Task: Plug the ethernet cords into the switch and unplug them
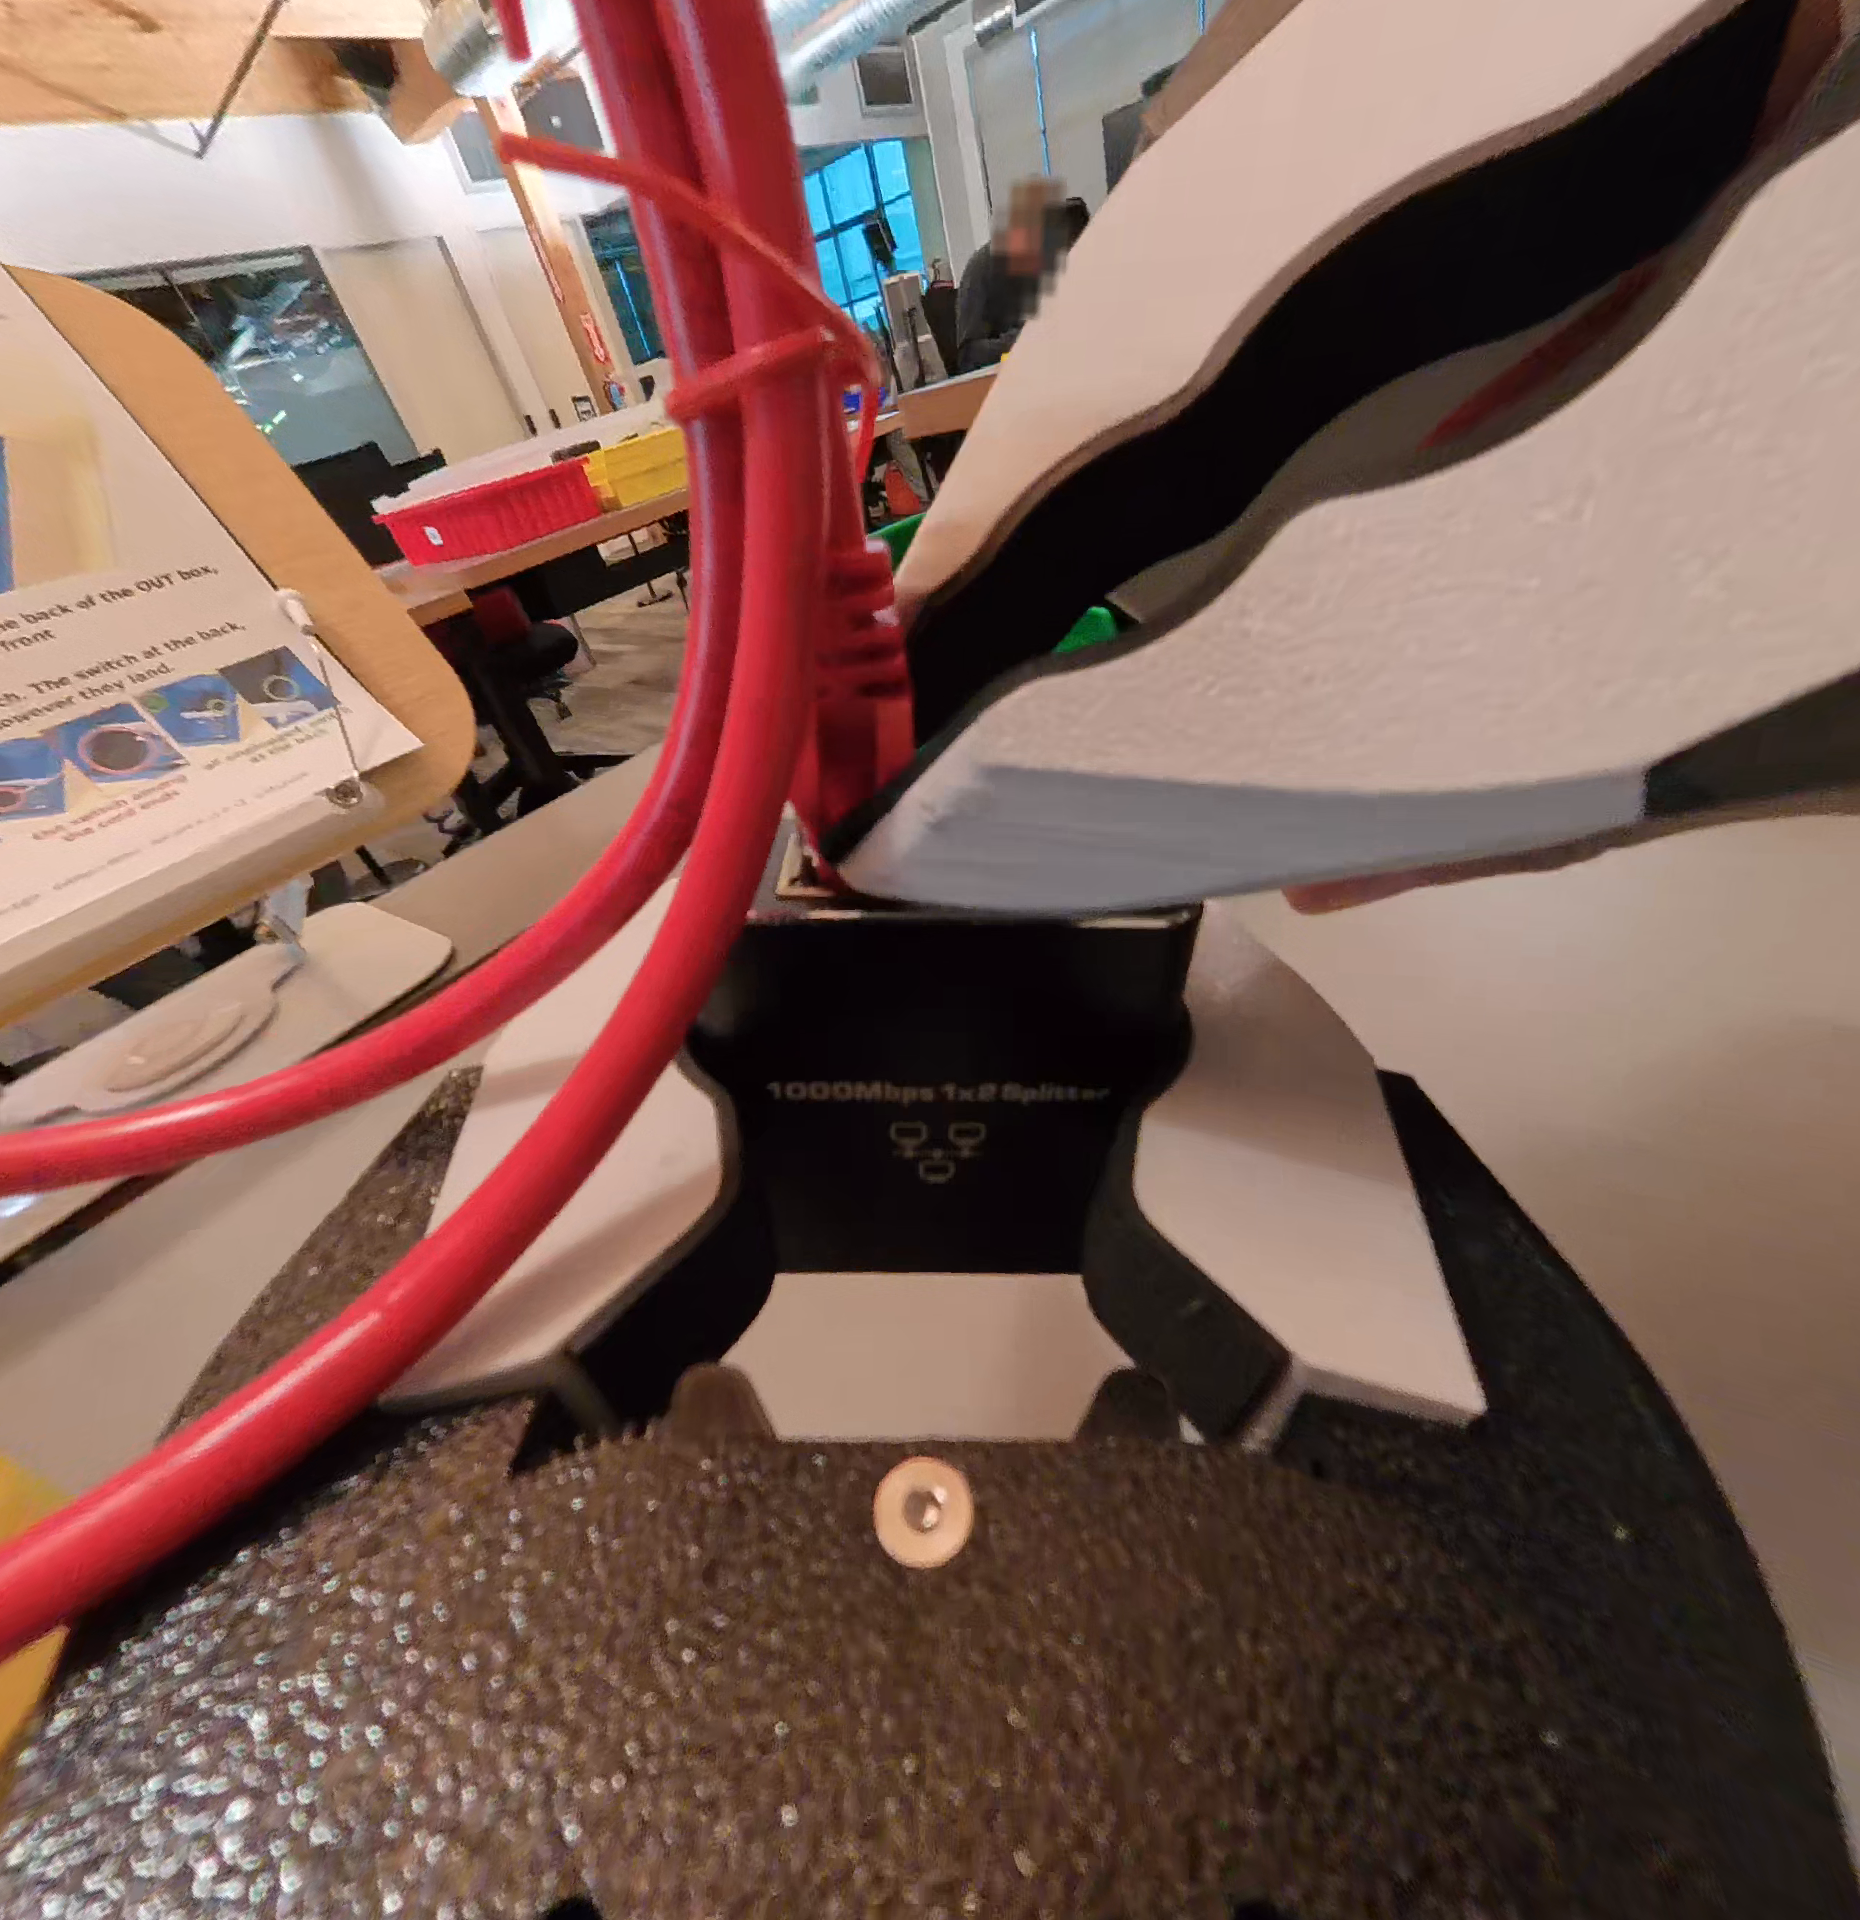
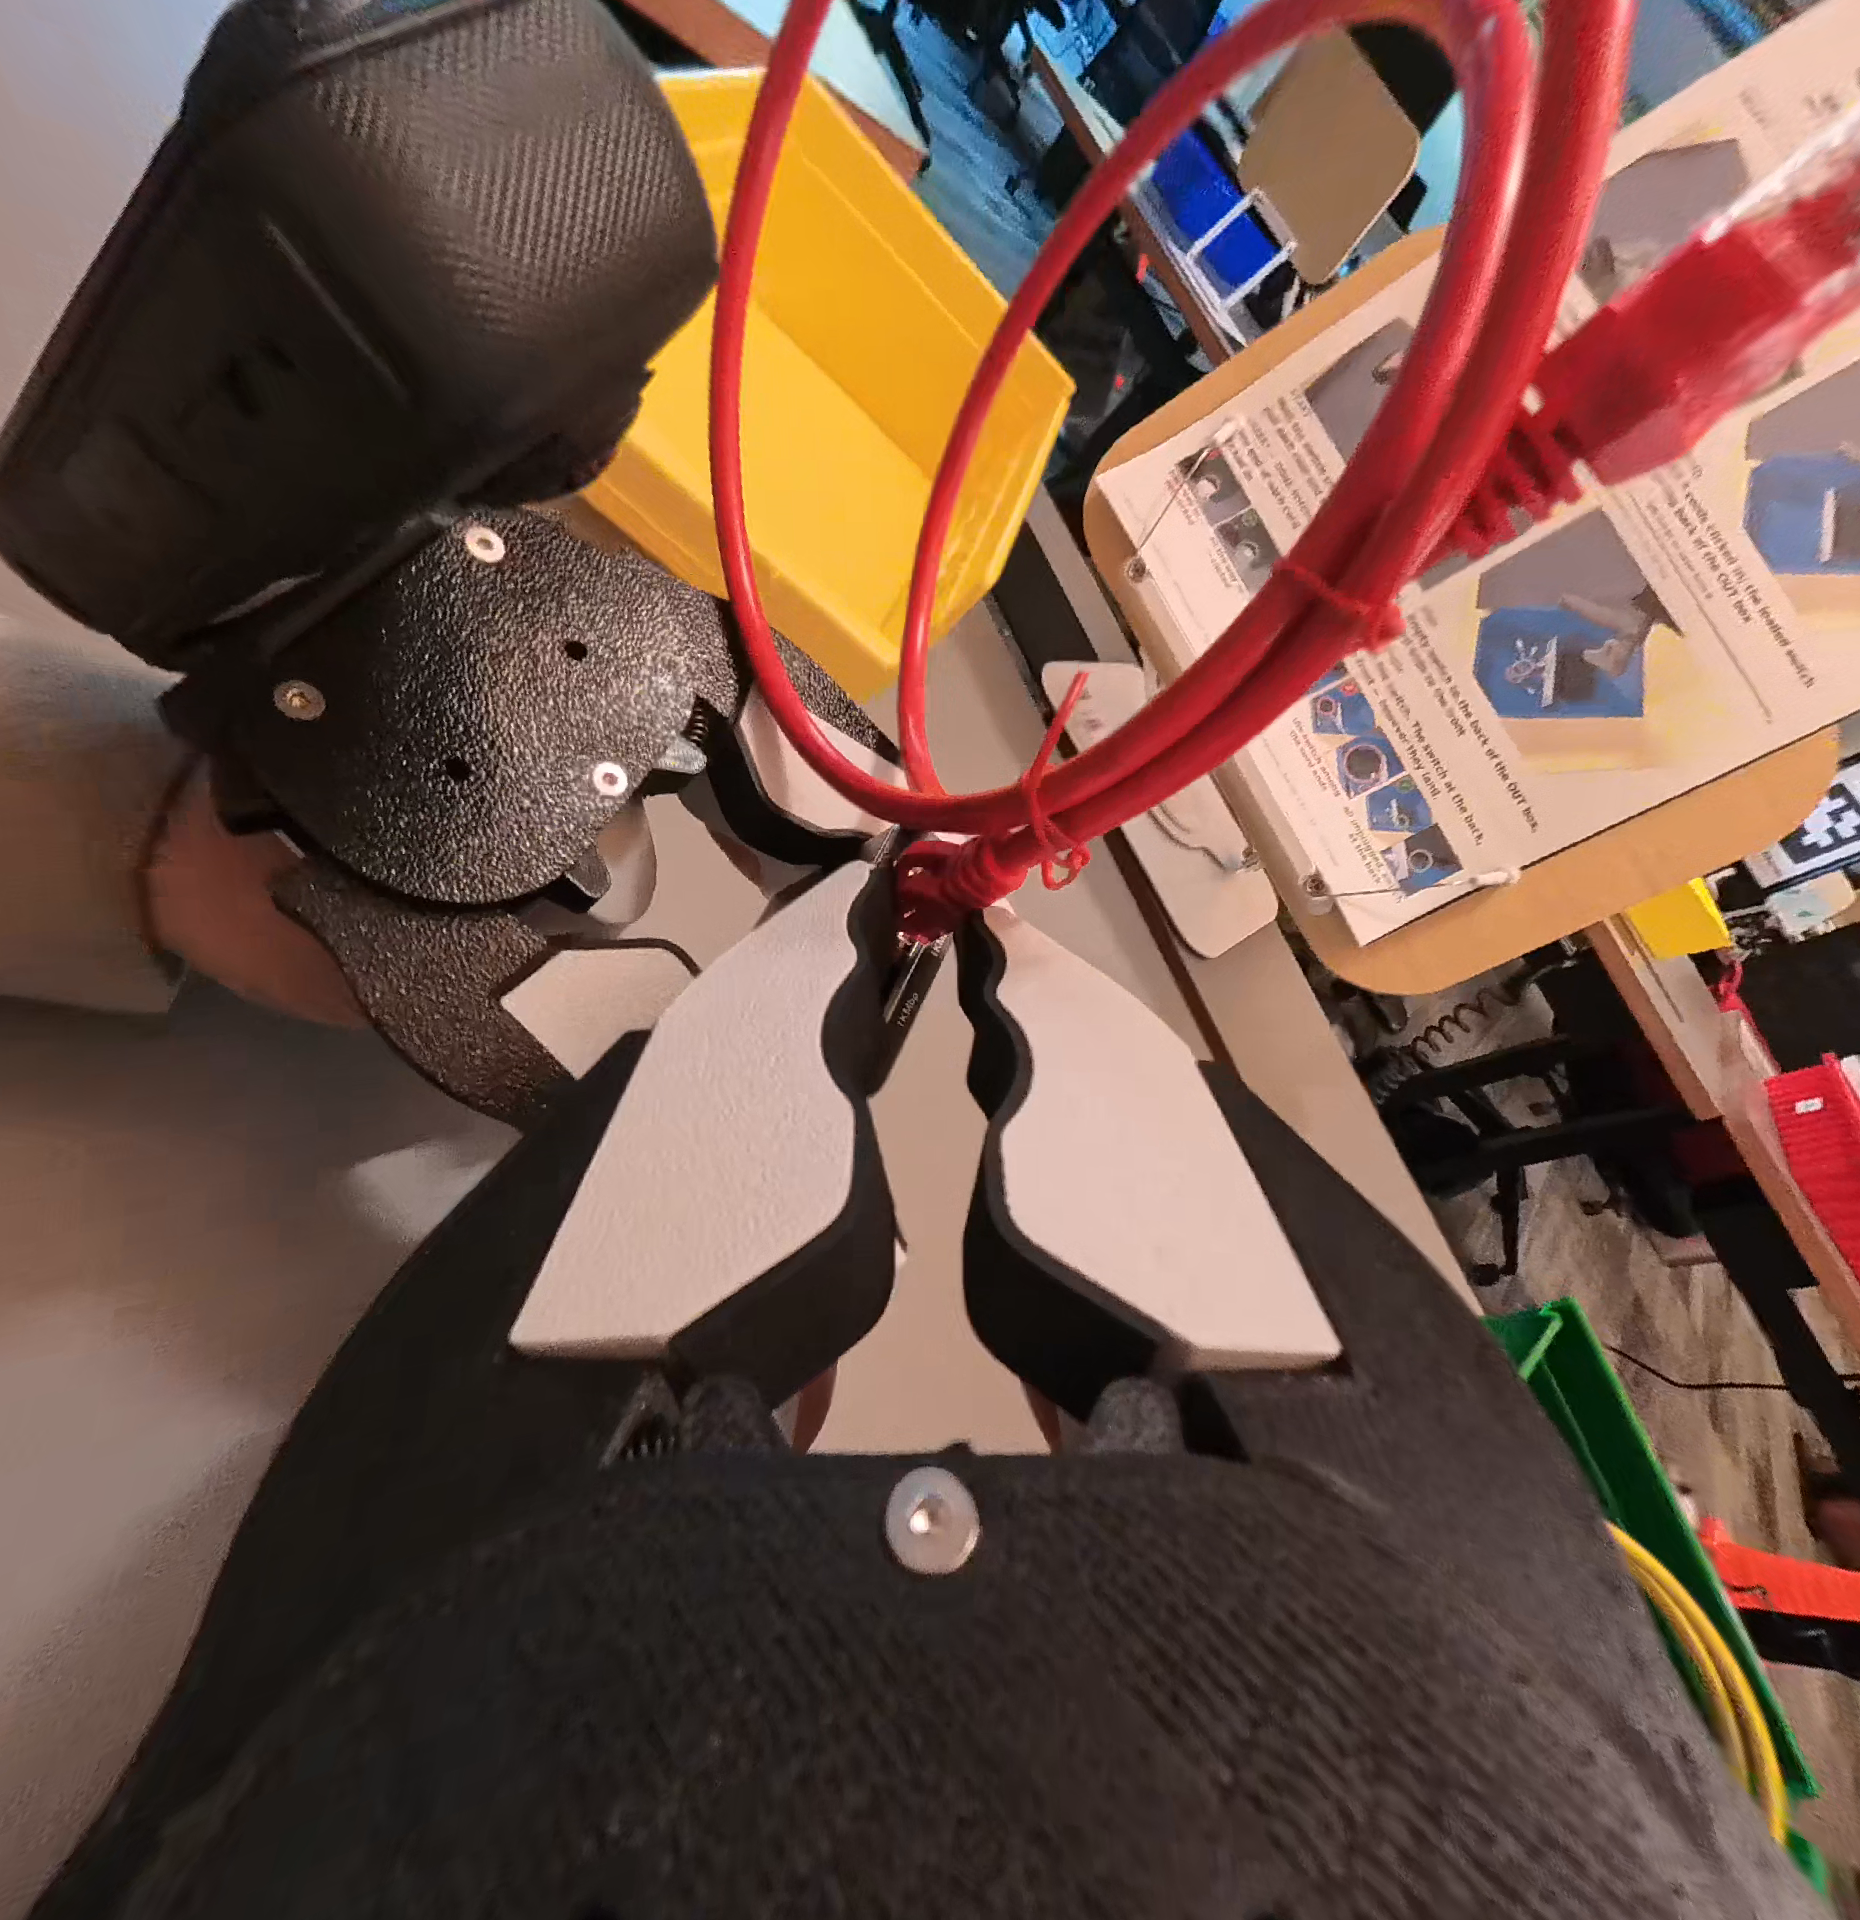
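Observation:
My left gripper [image 1: 941, 1039] is shut on the black switch [image 1: 936, 1164], a small box held flat between its fingers. The red ethernet cord [image 1: 614, 935] loops up and to the left, tied with red zip ties. One red plug [image 1: 853, 665] stands at a port on the switch's far edge; how deep it sits is hidden. My right gripper [image 2: 926, 914] is shut on that plug [image 2: 931, 883]; its white fingers [image 1: 1321, 644] reach in from the upper right. The cord's other plug [image 2: 1684, 343] hangs free. The left gripper [image 2: 469, 727] shows at the upper left.
A yellow bin [image 2: 853, 364] sits behind the left gripper. An instruction sheet on a wooden stand [image 1: 178, 644] is at the left, also in the right wrist view [image 2: 1477, 623]. A green bin [image 2: 1632, 1507] is at the right. A red tray [image 1: 490, 509] lies on a far table.

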{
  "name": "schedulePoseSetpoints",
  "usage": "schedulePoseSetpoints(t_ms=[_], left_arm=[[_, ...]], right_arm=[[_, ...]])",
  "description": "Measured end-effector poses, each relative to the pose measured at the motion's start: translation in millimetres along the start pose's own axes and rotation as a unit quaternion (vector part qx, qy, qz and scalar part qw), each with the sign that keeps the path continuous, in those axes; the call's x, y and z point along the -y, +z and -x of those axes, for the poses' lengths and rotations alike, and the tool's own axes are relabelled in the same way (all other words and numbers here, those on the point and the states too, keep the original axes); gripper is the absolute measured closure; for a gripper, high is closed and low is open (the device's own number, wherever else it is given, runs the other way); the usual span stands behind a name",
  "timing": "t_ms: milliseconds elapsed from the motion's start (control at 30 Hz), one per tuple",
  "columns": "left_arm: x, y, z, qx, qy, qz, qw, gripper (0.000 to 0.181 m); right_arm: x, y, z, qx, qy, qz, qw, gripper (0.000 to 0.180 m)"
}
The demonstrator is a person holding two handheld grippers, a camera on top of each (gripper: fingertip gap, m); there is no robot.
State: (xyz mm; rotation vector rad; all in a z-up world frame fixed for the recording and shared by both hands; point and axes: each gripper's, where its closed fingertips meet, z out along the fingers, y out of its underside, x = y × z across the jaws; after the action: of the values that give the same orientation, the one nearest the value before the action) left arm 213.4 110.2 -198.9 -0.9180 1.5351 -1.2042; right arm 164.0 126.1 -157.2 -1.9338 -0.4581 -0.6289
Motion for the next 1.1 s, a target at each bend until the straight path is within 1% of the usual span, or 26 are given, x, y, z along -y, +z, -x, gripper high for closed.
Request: schedulePoseSetpoints(t_ms=[133,167,233,300,367,433,500,533,600,667,700,767,833,933,1000,1100], left_arm=[[2.7,-12.3,-24.3,-0.024,-0.017,0.005,1.000,0.105],[4.2,-15.1,-28.5,-0.018,-0.006,0.009,1.000,0.105],[8.0,-20.6,-31.0,0.014,0.046,0.022,0.999,0.105],[13.6,-25.7,-35.3,0.038,0.088,0.029,0.995,0.104],[18.0,-27.8,-42.3,0.045,0.111,0.040,0.992,0.105],[23.5,-28.3,-46.9,0.059,0.130,0.044,0.989,0.105],[29.9,-28.6,-52.0,0.062,0.128,0.040,0.989,0.105],[32.4,-28.5,-53.8,0.064,0.127,0.040,0.989,0.105],[35.7,-28.2,-57.3,0.059,0.107,0.036,0.992,0.105],[33.8,-29.2,-55.5,0.066,0.101,0.045,0.992,0.105],[36.3,-31.3,-54.0,0.073,0.103,0.042,0.991,0.105],[43.0,-36.2,-51.1,0.085,0.108,0.034,0.990,0.106],[47.7,-40.6,-46.6,0.098,0.124,0.028,0.987,0.105],[53.9,-46.3,-41.5,0.105,0.124,0.015,0.987,0.105],[56.8,-49.6,-37.8,0.109,0.119,0.008,0.987,0.106],[60.4,-53.6,-30.3,0.124,0.118,0.002,0.985,0.106]], right_arm=[[2.3,-18.5,13.6,0.000,0.005,-0.021,1.000,0.166],[2.8,-24.4,16.2,0.002,0.022,-0.033,0.999,0.167],[5.3,-36.4,20.5,0.009,0.076,-0.068,0.995,0.166],[8.4,-48.7,24.4,0.021,0.133,-0.105,0.985,0.167],[8.5,-59.5,25.5,0.029,0.178,-0.135,0.974,0.165],[9.1,-69.2,25.7,0.023,0.187,-0.144,0.971,0.166],[11.1,-76.4,24.2,0.036,0.218,-0.166,0.961,0.166],[11.7,-79.3,23.4,0.037,0.217,-0.170,0.961,0.166],[14.0,-81.7,21.9,0.032,0.235,-0.185,0.954,0.166],[14.5,-79.3,22.8,0.031,0.237,-0.170,0.956,0.166],[18.3,-80.3,23.5,0.050,0.246,-0.174,0.952,0.166],[26.3,-82.6,23.4,0.092,0.295,-0.192,0.931,0.166],[32.8,-82.9,24.0,0.104,0.317,-0.204,0.920,0.166],[42.8,-81.8,24.5,0.100,0.319,-0.217,0.917,0.166],[48.2,-79.8,24.4,0.093,0.307,-0.224,0.920,0.166],[56.0,-76.4,23.3,0.092,0.311,-0.245,0.914,0.167]])
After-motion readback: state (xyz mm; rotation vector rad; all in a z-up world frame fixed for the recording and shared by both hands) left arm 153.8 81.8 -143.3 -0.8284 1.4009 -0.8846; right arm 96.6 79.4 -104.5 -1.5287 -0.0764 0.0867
